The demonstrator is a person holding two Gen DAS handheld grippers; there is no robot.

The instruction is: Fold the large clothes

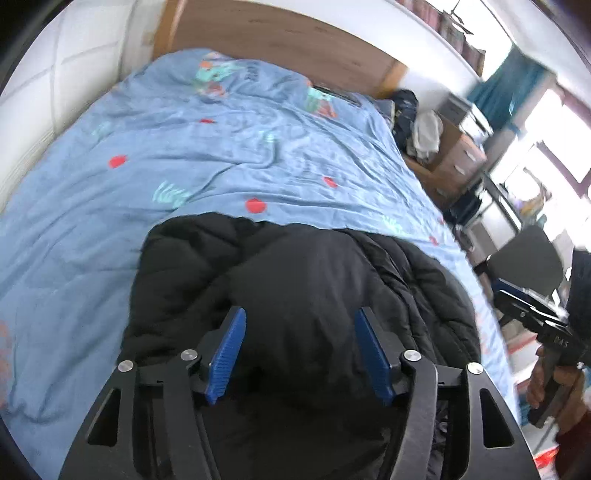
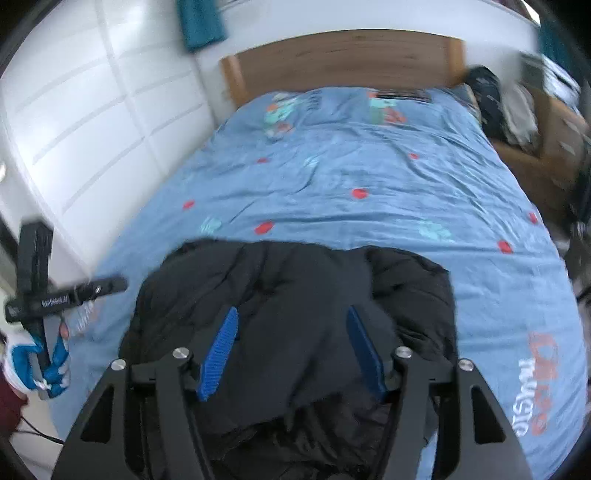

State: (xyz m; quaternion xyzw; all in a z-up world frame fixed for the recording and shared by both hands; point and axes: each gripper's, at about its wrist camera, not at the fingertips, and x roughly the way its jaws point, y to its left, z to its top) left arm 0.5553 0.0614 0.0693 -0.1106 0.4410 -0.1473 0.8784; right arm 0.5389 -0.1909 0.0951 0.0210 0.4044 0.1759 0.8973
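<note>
Two tongs: left gripper (image 1: 299,354) and right gripper (image 2: 291,352) both released, nothing between the pads.
Jacket (image 2: 295,295): black, bunched at the bed's near edge, just below and ahead of both.
Long axis: across the bed (image 2: 369,184).
Nearer hand: cannot tell.
Obstacles: none on the blue cover.

Left wrist: above bed foot, angled down toward wooden headboard (image 1: 280,33).
Right wrist: same, close.
Shared: puffy black quilted jacket (image 1: 295,273), lower centre.
</note>
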